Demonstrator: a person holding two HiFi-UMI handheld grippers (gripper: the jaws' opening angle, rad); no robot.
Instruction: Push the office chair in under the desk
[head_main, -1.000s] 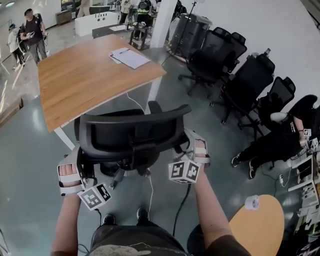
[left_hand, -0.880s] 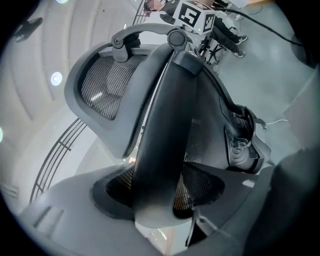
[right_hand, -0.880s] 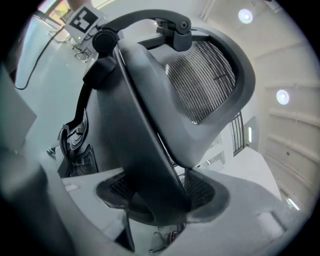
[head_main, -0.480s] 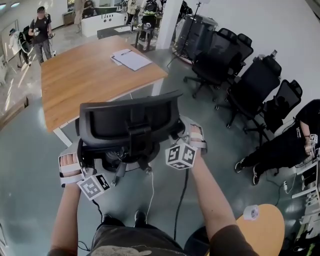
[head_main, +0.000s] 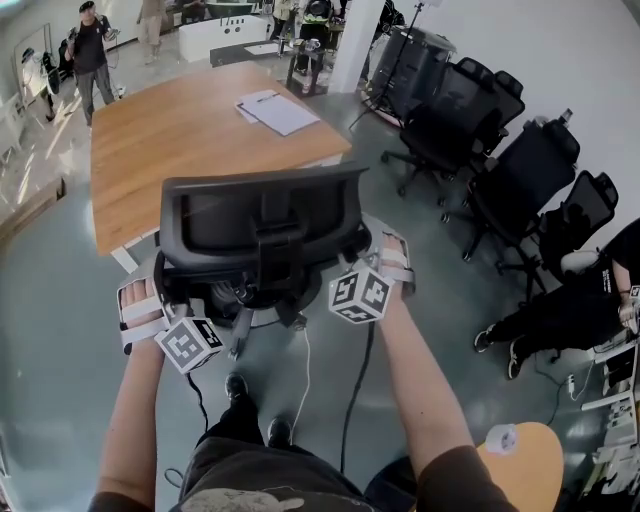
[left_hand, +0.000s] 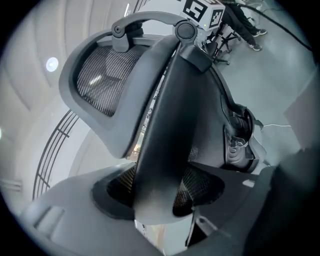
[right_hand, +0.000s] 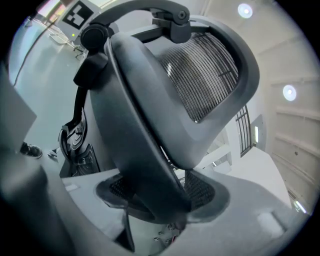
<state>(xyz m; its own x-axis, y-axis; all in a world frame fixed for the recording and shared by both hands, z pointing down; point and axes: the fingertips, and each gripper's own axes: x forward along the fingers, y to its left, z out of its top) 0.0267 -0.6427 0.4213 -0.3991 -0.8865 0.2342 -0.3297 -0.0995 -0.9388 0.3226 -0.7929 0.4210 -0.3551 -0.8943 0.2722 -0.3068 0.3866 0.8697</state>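
A black mesh-backed office chair (head_main: 260, 230) stands right in front of me, its back towards me and its seat at the near edge of the wooden desk (head_main: 180, 140). My left gripper (head_main: 163, 297) is shut on the left edge of the backrest frame. My right gripper (head_main: 368, 255) is shut on its right edge. In the left gripper view the backrest's grey frame (left_hand: 165, 125) runs up from between the jaws of the left gripper (left_hand: 160, 205). The right gripper view shows the same frame (right_hand: 150, 130) clamped in the right gripper (right_hand: 160, 205). The chair's base is hidden under the seat.
A sheet of paper (head_main: 278, 110) lies on the desk's far corner. Several black office chairs (head_main: 520, 180) stand along the right wall, with a seated person (head_main: 575, 300) beside them. A round wooden table (head_main: 525, 465) sits at lower right. A cable (head_main: 355, 390) trails across the floor.
Both grippers and the chair have moved forward towards the desk; the backrest now overlaps the desk's near edge. My feet have stepped forward behind it.
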